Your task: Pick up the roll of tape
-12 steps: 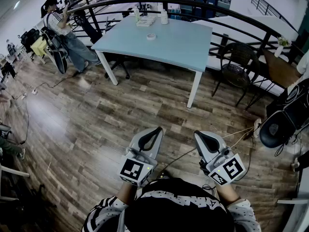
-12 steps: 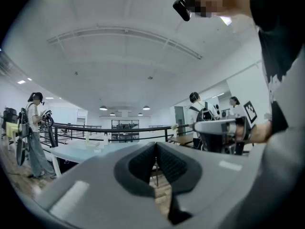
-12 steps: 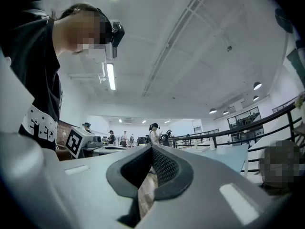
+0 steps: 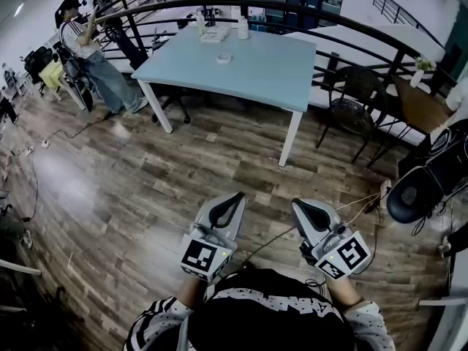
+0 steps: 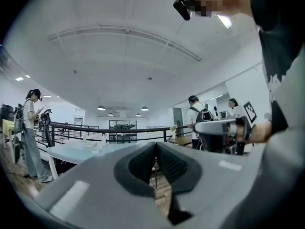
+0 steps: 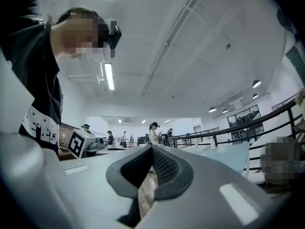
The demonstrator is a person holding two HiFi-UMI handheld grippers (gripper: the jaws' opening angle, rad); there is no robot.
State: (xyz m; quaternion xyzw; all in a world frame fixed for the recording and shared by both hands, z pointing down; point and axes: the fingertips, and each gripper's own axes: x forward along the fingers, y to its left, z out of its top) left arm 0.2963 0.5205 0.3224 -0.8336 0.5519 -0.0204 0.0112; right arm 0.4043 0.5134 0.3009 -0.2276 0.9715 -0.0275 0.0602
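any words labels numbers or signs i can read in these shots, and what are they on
No text here reads with certainty.
White lettering on the black shirt: foreshortened, unreadable.
White print on the sleeve: blocky, unreadable.
Cubes on the left gripper and right gripper: square marker patterns, no words.
Bottles on the table: labels too small.
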